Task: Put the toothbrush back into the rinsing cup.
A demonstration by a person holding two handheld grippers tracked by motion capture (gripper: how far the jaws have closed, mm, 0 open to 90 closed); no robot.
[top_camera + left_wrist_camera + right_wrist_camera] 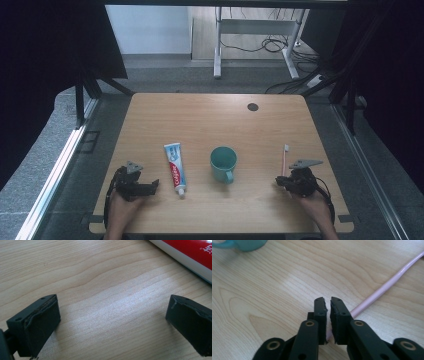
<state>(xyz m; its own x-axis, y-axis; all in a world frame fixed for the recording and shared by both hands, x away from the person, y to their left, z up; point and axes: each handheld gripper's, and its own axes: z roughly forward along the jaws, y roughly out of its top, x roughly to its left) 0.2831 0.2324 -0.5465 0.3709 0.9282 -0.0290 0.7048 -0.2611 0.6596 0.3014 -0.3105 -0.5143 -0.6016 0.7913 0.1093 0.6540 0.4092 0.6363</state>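
Your right gripper (328,305) has its jaws nearly together with a thin gap, and the pink toothbrush (387,285) handle lies on the table under them, unclamped. The teal cup (249,243) stands farther off to its left. Your left gripper (110,322) rests with jaws wide apart over bare wood, the toothpaste tube (190,252) just beyond its right jaw.

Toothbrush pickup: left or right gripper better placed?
Right. The right gripper sits at the pink toothbrush handle's end, jaws nearly closed. The left gripper is open beside the toothpaste tube, across the cup.
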